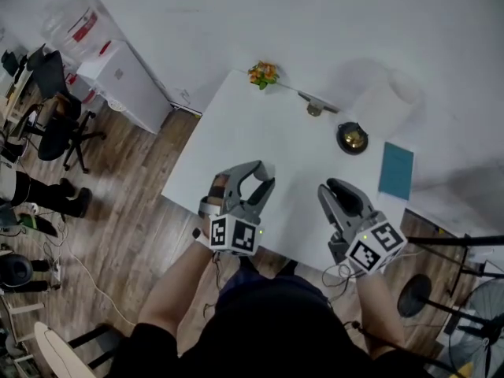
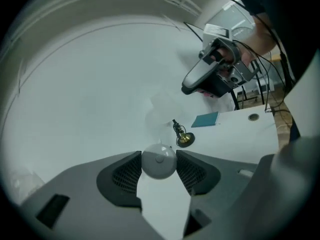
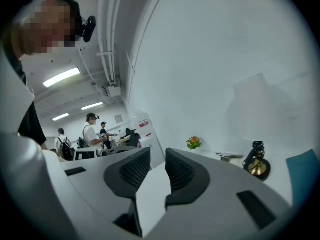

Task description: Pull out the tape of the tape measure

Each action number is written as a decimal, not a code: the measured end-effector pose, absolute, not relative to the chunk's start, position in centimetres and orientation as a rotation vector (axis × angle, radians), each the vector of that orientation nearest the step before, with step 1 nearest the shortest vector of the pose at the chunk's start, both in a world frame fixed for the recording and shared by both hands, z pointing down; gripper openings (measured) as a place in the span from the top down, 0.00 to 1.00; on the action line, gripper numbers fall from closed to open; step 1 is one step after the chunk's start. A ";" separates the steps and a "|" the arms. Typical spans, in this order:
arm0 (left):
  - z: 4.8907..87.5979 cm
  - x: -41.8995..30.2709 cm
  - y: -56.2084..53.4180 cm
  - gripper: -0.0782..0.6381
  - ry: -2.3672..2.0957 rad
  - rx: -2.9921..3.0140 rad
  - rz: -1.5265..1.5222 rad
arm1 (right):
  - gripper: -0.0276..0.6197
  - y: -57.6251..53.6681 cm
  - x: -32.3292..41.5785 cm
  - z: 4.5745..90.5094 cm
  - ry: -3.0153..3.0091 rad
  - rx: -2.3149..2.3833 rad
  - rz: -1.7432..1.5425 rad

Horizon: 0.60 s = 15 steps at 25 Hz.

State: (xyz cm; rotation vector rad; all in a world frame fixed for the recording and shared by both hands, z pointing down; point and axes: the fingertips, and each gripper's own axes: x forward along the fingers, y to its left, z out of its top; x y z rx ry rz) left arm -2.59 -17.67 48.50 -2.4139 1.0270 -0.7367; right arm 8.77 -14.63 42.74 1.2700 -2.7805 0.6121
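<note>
A small round white tape measure (image 2: 159,162) with a centre button sits between the pads of my left gripper (image 2: 159,168), which is shut on it above the white table (image 1: 236,128). In the head view the left gripper (image 1: 266,174) hovers over the table's near left part, and the case is hard to make out against the white top. My right gripper (image 1: 331,189) hangs to its right, apart from it, also seen in the left gripper view (image 2: 192,84). Its jaws (image 3: 157,171) stand a narrow gap apart with nothing between them.
A brass bell-like stand (image 1: 352,138) and a teal notebook (image 1: 396,170) lie at the table's far right. A small flower pot (image 1: 263,73) and a metal piece (image 1: 315,109) sit by the far edge. An office chair (image 1: 55,116) stands on the floor at left.
</note>
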 end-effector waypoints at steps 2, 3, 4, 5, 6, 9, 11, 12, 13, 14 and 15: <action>46.0 -2.3 -17.2 0.59 0.994 -2.299 -0.708 | 0.80 -14.7 7.6 41.2 -2.866 1.174 0.714; 44.7 -2.1 -16.9 0.59 0.975 -2.246 -0.691 | 0.80 -14.7 7.1 40.4 -2.902 1.127 0.761; 43.5 -1.9 -16.6 0.59 0.957 -2.195 -0.674 | 0.80 -14.7 6.6 39.6 -2.934 1.083 0.804; 42.2 -1.7 -16.2 0.59 0.940 -2.146 -0.656 | 0.80 -14.7 6.1 38.8 -2.963 1.040 0.847; 41.0 -1.6 -15.7 0.59 0.926 -2.097 -0.638 | 0.80 -14.6 5.6 38.0 -2.988 1.000 0.894; 37.3 -1.5 -14.5 0.59 0.906 -1.960 -0.579 | 0.80 -14.4 4.5 35.7 -3.052 0.882 1.070; 35.2 -1.3 -13.9 0.59 0.906 -1.881 -0.542 | 0.80 -14.5 3.9 34.2 -3.084 0.803 1.183; 34.4 -1.2 -13.7 0.59 0.905 -1.844 -0.530 | 0.80 -14.5 3.6 33.6 -3.095 0.770 1.221; 33.7 -1.2 -13.5 0.59 0.903 -1.809 -0.521 | 0.80 -14.5 3.4 33.1 -3.105 0.742 1.242; 33.2 -1.2 -13.3 0.59 0.899 -1.775 -0.517 | 0.79 -14.4 3.1 32.7 -3.113 0.716 1.251; 32.9 -1.1 -13.1 0.59 0.894 -1.743 -0.517 | 0.78 -14.4 2.8 32.4 -3.121 0.693 1.254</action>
